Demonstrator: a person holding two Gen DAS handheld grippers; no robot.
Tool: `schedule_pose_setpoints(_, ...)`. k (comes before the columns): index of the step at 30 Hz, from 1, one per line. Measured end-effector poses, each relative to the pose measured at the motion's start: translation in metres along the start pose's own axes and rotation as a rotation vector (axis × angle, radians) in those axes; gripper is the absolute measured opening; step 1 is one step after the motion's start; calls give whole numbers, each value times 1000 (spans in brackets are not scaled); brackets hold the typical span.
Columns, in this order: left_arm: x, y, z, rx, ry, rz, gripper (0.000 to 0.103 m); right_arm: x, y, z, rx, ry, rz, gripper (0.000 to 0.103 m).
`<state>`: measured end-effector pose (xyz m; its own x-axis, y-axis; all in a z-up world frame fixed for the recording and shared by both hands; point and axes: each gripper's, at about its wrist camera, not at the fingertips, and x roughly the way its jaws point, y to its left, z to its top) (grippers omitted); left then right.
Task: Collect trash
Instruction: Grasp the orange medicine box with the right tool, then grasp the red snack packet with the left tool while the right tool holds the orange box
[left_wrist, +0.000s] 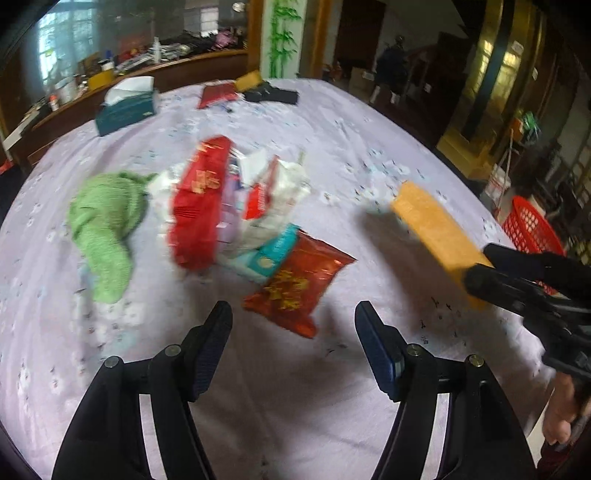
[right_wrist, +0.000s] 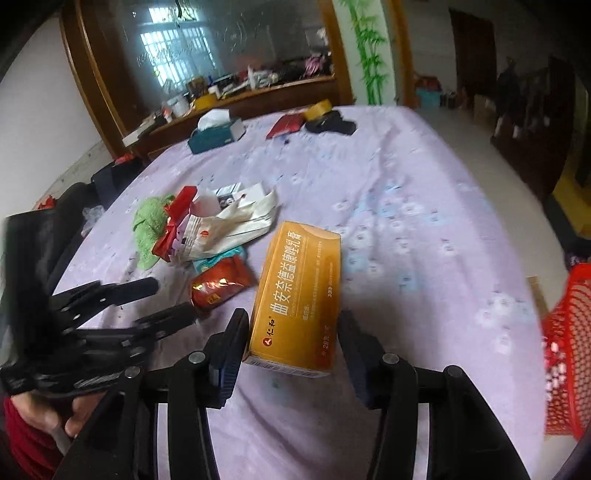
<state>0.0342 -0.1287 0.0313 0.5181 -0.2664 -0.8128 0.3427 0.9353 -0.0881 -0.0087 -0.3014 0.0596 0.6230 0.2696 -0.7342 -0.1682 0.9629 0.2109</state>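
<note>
Orange box pinched in right gripper, frame centre. Left gripper spread, empty, above red wrapper on lilac tabletop.

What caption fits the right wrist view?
Right gripper holding an orange box above the purple tablecloth, litter pile beyond.

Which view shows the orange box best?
The right wrist view: the orange box sits close between the right gripper fingers, print legible. The left wrist view shows it blurred at the side, its near end hidden.
</note>
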Motion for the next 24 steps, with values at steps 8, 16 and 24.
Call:
schedule_pose_setpoints(8, 28, -10, 9, -2, 47, 24, 34, -1, -5, -20, -14, 24, -43, 54)
schedule_pose_setpoints(16, 33, -8, 12, -37, 48, 8, 34, 5, -2, -29, -36, 46, -70, 54)
schedule_pose_setpoints(24, 38, -6, 21, -70, 44, -22, 50, 9, -3, -33, -31, 58, -80, 55)
